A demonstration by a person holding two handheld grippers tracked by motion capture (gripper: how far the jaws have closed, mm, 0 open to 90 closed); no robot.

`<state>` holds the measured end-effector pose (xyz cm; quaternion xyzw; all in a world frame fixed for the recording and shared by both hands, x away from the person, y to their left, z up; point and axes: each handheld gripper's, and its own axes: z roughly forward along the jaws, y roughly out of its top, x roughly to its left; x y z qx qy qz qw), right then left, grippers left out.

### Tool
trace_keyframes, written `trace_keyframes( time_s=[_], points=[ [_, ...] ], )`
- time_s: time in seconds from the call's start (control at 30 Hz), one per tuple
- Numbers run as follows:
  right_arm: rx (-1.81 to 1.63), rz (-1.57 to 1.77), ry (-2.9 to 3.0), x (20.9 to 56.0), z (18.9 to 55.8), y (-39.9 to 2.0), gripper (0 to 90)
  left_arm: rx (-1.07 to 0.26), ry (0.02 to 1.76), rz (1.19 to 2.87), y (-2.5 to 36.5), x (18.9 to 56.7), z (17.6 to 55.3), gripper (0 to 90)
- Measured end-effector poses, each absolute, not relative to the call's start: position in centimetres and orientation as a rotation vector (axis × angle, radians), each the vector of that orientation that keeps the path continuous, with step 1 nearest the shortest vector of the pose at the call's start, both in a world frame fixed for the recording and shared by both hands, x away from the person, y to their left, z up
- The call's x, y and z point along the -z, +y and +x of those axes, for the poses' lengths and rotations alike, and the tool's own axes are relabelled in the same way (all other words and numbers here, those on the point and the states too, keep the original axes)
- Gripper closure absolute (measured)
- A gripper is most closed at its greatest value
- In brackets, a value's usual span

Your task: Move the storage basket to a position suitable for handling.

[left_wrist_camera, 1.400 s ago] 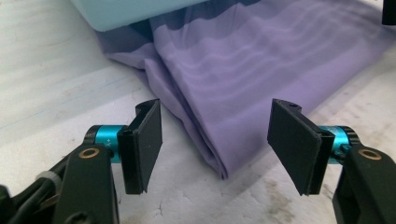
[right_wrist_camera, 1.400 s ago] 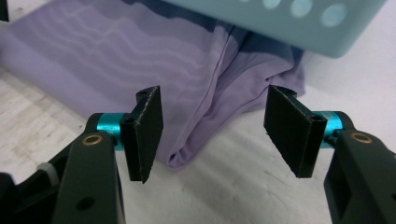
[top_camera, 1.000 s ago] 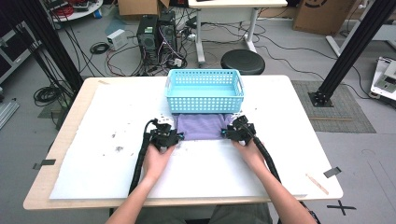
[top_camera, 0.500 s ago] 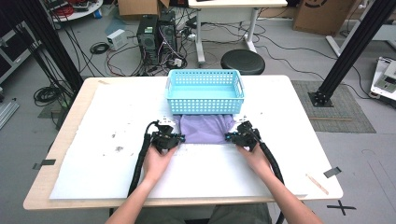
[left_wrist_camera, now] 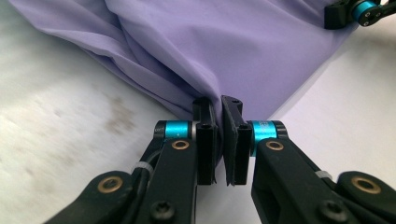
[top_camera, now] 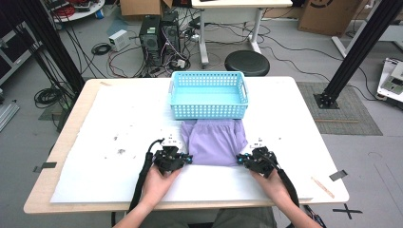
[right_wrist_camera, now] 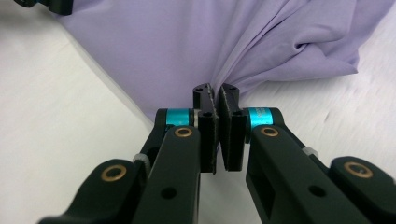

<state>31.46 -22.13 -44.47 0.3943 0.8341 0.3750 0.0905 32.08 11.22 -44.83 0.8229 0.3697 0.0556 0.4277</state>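
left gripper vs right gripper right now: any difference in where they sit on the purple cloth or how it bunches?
The left gripper pinches the purple cloth at its near left corner; the right gripper pinches the near right corner. In the left gripper view the folds run up to the left of the jaws; in the right gripper view they fan up to the right. Both are shut on the cloth, low over the white table cover.

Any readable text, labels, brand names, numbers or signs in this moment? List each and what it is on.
No text here can be read.
Cardboard box, top right of the high view: a dark round mark, too blurred to read.
Floor near the table's right corner: a black tape cross, a marker, not a letter.
Purple cloth, blue basket, left gripper and right gripper: no lettering visible.
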Motion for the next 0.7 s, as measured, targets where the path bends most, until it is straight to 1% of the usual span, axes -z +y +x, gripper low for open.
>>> trace_keyframes(
  time_s=[0.3,0.37,0.4,0.43,0.5,0.53,0.6,0.63,0.7],
  points=[
    [-1.135,1.152,2.496,44.6,27.7,-22.9,87.2,-0.102,0.874,2.07,11.0,44.9,28.9,84.0],
    [-1.138,1.138,2.497,44.6,27.1,-23.1,85.0,-0.112,0.88,2.073,11.0,44.9,28.4,81.5],
    [-1.133,1.128,2.483,44.6,26.8,-23.2,80.0,-0.135,0.889,2.074,11.0,44.8,28.1,76.4],
    [-1.128,1.136,2.454,44.5,26.5,-23.3,71.5,-0.158,0.89,2.084,11.2,44.7,28.0,69.6],
    [-1.094,1.125,2.375,43.9,26.1,-23.7,55.7,-0.216,0.925,2.08,11.4,44.5,27.7,52.9],
    [-1.097,1.129,2.343,43.7,26.1,-23.9,49.5,-0.228,0.935,2.068,11.6,44.4,27.7,47.9],
    [-1.125,1.145,2.253,42.9,25.9,-24.3,42.5,-0.233,0.948,2.036,11.9,44.1,27.8,44.8],
    [-1.132,1.154,2.236,42.8,25.9,-24.4,40.9,-0.233,0.952,2.024,11.9,44.0,27.9,42.3],
    [-1.165,1.177,2.224,42.8,26.0,-24.2,40.5,-0.241,0.954,2.01,11.8,43.7,28.3,41.4]
  ],
)
